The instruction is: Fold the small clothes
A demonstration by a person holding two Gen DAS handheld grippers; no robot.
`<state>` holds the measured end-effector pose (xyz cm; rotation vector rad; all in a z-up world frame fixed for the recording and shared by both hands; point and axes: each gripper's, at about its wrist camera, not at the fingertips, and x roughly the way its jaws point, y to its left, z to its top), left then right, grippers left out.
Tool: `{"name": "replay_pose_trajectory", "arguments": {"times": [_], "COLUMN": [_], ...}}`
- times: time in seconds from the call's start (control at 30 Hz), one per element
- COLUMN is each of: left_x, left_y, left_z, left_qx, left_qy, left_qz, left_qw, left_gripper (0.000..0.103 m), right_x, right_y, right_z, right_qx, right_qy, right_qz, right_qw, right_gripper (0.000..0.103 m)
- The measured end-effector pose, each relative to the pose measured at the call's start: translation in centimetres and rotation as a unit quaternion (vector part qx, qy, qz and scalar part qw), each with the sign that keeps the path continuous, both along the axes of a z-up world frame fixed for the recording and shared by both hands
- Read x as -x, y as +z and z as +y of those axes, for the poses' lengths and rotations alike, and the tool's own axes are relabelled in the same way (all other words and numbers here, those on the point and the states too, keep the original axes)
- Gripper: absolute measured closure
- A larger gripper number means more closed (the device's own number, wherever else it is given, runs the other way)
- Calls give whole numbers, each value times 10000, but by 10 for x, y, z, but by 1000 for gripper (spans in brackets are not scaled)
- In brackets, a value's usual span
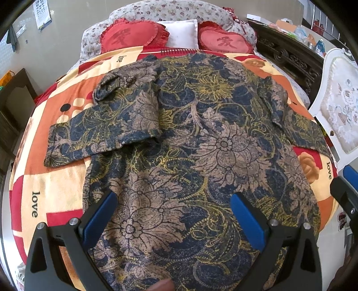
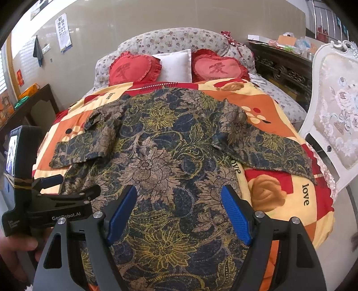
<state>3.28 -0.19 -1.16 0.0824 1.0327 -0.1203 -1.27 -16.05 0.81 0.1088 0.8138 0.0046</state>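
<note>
The floral shirt (image 1: pixel 201 138) lies spread on the bedspread (image 1: pixel 51 185) — sleeves out. Left gripper (image 1: pixel 174 201) and right gripper (image 2: pixel 179 194) hover above its hem, jaws wide, empty.

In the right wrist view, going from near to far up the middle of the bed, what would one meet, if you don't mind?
Right gripper → patterned shirt → blanket → white pillow → floral headboard → wall.

Black grippers (image 2: pixel 179 215), blue jaws (silver screws)

Two red heart cushions (image 2: pixel 135 69) beside white pillow (image 2: pixel 175 66), ornate chair (image 2: pixel 335 112)
</note>
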Motion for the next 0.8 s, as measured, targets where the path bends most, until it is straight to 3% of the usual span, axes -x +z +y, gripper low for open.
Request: {"name": "replay_pose_trajectory", "arguments": {"times": [0.8], "left_x": [10], "left_y": [5], "left_z": [-6], "left_qx": [-40], "left_qy": [-33], "left_qz": [-40], "left_qw": [10000], "left_gripper": [0], "right_x": [2], "right_y": [2], "right_z": [1], "right_qx": [-39], "right_qy": [-14], "right_qz": [-23], "right_qw": [10000], "right_gripper": [24]}}
